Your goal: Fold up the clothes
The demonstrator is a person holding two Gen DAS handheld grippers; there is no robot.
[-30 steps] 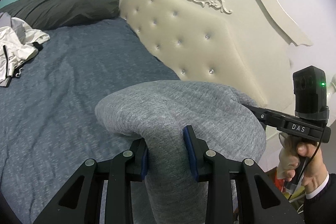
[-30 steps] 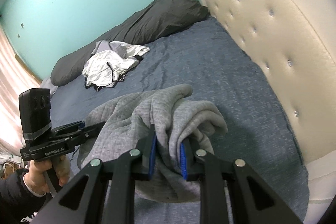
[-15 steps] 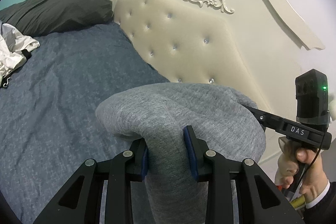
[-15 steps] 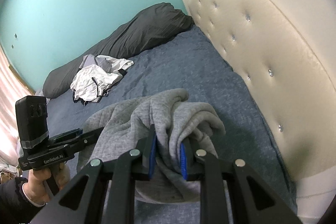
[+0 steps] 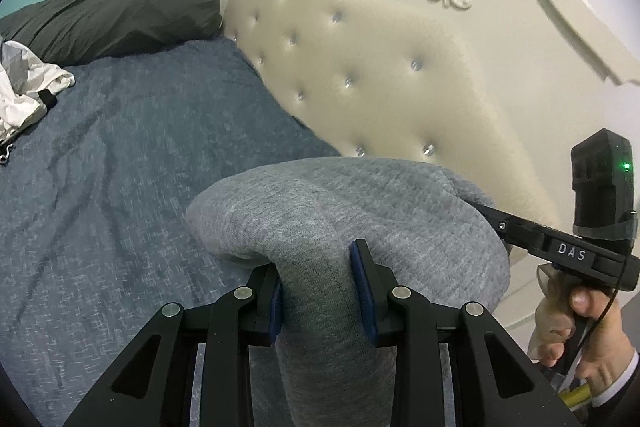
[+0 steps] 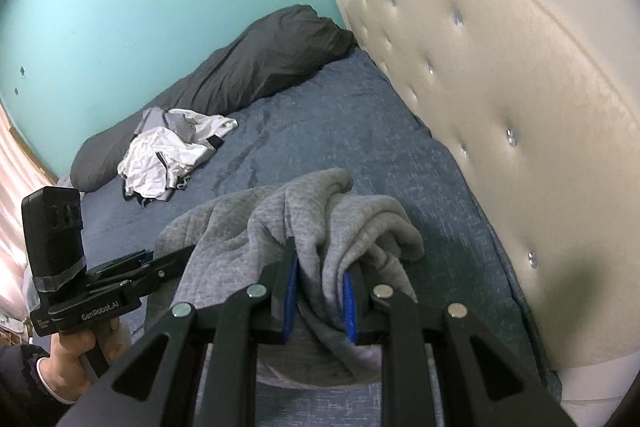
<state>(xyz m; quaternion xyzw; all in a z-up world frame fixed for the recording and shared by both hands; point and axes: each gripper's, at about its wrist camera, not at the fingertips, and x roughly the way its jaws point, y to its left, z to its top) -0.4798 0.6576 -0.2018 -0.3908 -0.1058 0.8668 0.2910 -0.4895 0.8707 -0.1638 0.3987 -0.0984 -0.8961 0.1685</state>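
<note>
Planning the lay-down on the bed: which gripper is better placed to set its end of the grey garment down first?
Probably the left gripper: its side of the grey garment hangs over open blue bedspread; the right gripper holds a bunched wad near the headboard.

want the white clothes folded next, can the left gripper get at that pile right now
Probably not yet: the left gripper is shut on the grey garment, and the white clothes lie farther up the bed.

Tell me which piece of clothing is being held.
The grey sweatshirt, clamped by both the left tool and right tool; the white garment lies crumpled, untouched, near the pillow.
</note>
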